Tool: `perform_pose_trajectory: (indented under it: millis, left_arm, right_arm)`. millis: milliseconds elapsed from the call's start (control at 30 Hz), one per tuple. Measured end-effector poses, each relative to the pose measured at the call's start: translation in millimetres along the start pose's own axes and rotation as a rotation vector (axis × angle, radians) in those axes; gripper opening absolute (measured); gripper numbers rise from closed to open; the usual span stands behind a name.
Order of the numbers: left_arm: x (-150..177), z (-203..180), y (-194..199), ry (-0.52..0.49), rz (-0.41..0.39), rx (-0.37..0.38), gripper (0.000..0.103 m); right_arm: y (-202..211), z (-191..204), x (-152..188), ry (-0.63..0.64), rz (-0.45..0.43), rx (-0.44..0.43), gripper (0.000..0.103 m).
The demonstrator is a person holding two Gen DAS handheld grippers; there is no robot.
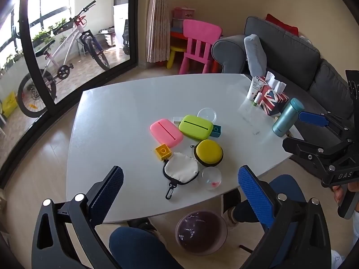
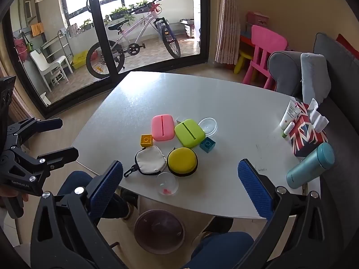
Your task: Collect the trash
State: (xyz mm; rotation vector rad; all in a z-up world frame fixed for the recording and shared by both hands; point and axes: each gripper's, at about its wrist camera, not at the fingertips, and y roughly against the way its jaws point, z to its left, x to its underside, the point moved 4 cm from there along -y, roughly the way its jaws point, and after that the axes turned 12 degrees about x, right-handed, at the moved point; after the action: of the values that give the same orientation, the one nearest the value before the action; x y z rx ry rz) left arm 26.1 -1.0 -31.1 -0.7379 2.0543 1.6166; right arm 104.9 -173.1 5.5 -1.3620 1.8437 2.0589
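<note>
A purple-lined trash bin (image 1: 200,232) stands on the floor under the near table edge, also in the right wrist view (image 2: 159,231). On the white table (image 1: 125,116) lie a clear plastic ball (image 1: 209,178) with something pink inside, a clear round lid (image 1: 207,114), a small white strip (image 1: 177,119), pink (image 1: 166,132) and green (image 1: 195,126) cases, a yellow round case (image 1: 209,152), a white pouch (image 1: 180,170), and yellow (image 1: 163,152) and teal (image 1: 216,131) blocks. My left gripper (image 1: 179,192) is open and empty above the near edge. My right gripper (image 2: 179,190) is open and empty.
A Union Jack tissue box (image 1: 272,97), a white tube (image 1: 254,87) and a teal flask (image 1: 288,116) stand at the table's right side. A grey sofa (image 1: 291,51) is behind them. The person's legs (image 1: 136,246) flank the bin. A pink chair (image 1: 199,44) stands beyond.
</note>
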Motion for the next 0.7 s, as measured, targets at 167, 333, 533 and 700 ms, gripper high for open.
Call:
perform_pose_trajectory:
  millis: [167,333,533,700]
  left_arm:
    - [0,-3,3,-0.038,-0.014,-0.005,0.098]
    - [1,5,2,-0.015,-0.01,0.008,0.098]
    - [0,6,2,-0.016,-0.015,0.001,0.098]
    - [-1,2,2,-0.022,-0.012,-0.009,0.098]
  right_arm:
    - [-2,1,3,-0.002,0.008,0.004,0.1]
    - [-4,-1,1,0.002,0.015,0.001,0.1]
    - [-5,-2,0,0.002,0.011,0.002,0.1]
    - [-5,-2,-1,0.001,0.013,0.003,0.1]
